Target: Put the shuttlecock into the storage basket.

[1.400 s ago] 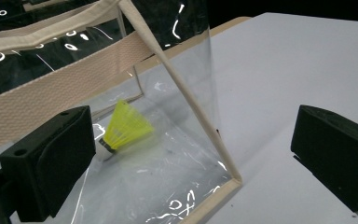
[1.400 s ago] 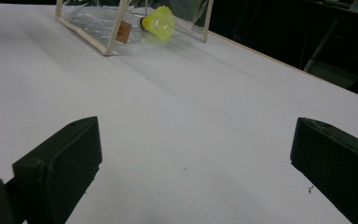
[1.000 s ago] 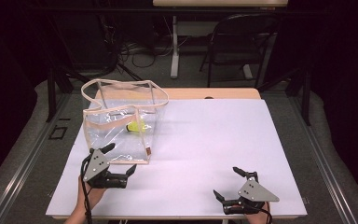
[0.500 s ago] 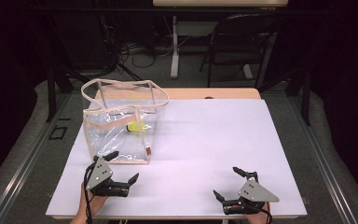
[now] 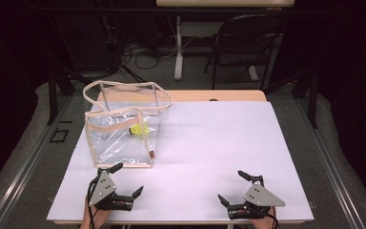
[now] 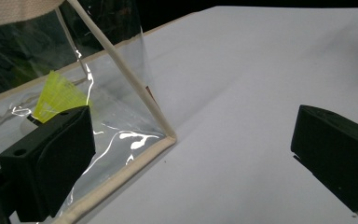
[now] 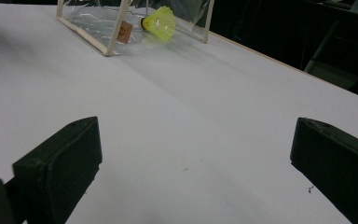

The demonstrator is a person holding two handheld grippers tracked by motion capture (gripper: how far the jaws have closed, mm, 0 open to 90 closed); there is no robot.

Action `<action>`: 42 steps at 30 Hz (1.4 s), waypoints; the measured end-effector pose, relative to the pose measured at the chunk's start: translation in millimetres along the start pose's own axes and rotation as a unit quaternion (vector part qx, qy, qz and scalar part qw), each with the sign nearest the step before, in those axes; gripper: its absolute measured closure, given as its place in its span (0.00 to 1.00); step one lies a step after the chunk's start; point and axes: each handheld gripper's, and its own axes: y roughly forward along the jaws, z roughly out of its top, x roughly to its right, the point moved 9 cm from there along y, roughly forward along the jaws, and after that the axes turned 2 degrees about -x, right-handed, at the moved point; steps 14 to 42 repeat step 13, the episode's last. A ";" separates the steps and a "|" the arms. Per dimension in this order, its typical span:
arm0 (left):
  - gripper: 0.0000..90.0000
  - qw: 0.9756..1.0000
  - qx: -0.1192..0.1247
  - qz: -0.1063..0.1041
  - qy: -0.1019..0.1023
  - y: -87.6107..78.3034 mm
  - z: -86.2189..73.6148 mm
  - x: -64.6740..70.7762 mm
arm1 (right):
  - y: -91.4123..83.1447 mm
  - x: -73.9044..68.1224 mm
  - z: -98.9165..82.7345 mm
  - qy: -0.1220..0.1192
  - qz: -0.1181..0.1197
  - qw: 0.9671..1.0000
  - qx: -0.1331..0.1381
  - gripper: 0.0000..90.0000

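My left gripper (image 5: 122, 190) hangs low over the near left edge of the surface (image 5: 228, 143), fingers (image 6: 51, 163) spread wide and holding nothing. One finger sits just beside the bag (image 5: 124, 126), close to its near bottom corner; in the left gripper view I cannot tell whether it touches the clear wall or only stands in front of it. My right gripper (image 5: 240, 191) is well apart from it at the near right edge, fingers (image 7: 58, 172) also wide and empty, pointed across the bare white surface toward the bag.

The bag stands upright on the left half of the surface, its mouth open at the top and its cream trim and handle loops standing up. A yellow shuttlecock (image 5: 139, 130) lies inside it on the bottom, on its side, with the cork end pointing left in the right gripper view (image 7: 159, 22). A small brown tag (image 7: 124, 31) hangs on the bag's near edge.

I judge the work with the shuttlecock and the bag to be at one end of its course: the shuttlecock is in the bag, and both hands are free. If packing was the aim, it looks done. If the shuttlecock must come out, everything is left: reach through the mouth, grip it, lift it clear.
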 end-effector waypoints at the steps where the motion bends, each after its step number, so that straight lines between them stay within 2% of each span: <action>1: 0.00 1.000 -0.004 -0.002 -0.001 -0.1 -1.9 2.0 | 0.0 -0.1 0.1 -0.001 0.000 1.000 0.000 0.02; 7: 0.00 1.000 -0.002 -0.003 0.003 0.8 -0.1 2.7 | -0.2 -0.4 0.3 0.000 0.002 1.000 0.001 0.02; 42: 0.00 1.000 -0.004 -0.004 0.002 1.6 -0.5 1.8 | -0.2 0.0 0.0 0.000 0.003 1.000 0.001 0.02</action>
